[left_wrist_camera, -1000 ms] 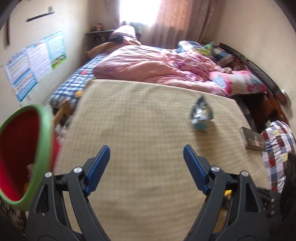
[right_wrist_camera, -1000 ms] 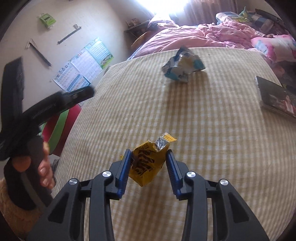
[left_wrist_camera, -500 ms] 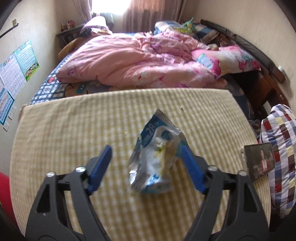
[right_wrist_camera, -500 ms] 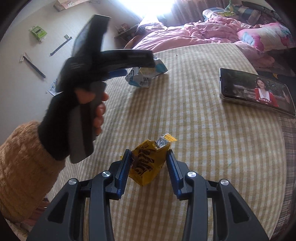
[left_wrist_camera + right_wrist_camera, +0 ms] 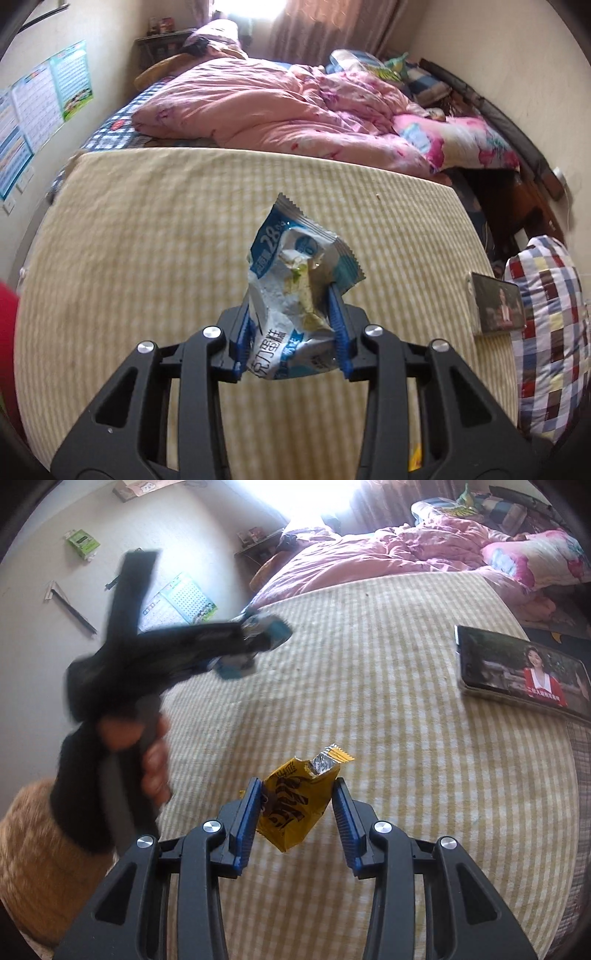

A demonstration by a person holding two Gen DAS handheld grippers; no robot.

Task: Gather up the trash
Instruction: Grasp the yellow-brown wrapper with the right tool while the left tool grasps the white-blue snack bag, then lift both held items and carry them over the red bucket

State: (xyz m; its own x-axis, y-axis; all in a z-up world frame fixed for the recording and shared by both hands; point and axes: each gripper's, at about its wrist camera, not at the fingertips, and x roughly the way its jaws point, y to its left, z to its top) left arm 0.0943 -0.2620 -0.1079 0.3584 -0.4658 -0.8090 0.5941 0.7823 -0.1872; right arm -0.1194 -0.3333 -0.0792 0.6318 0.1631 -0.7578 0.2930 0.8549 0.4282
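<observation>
Left wrist view: left gripper (image 5: 291, 325) jaws closing, pads pressed on crumpled blue wrapper (image 5: 295, 291), over yellow checked counter (image 5: 147, 236). Phone (image 5: 496, 302) at right edge, beside checked pillow (image 5: 550, 332). Right wrist view: right gripper (image 5: 295, 812) jaws narrow, clamped on yellow wrapper (image 5: 295, 801) above counter. Left hand (image 5: 147, 753) blurred at left w/ blue wrapper.

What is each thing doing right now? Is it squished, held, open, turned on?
Blue and white wrapper: crumpled, torn open, between the closing jaws of the left tool.
Yellow wrapper: torn open at the top, pinched in the right tool.
Phone: lying flat on the checked cloth, screen on.
Pink blanket: rumpled, bed unmade.
</observation>
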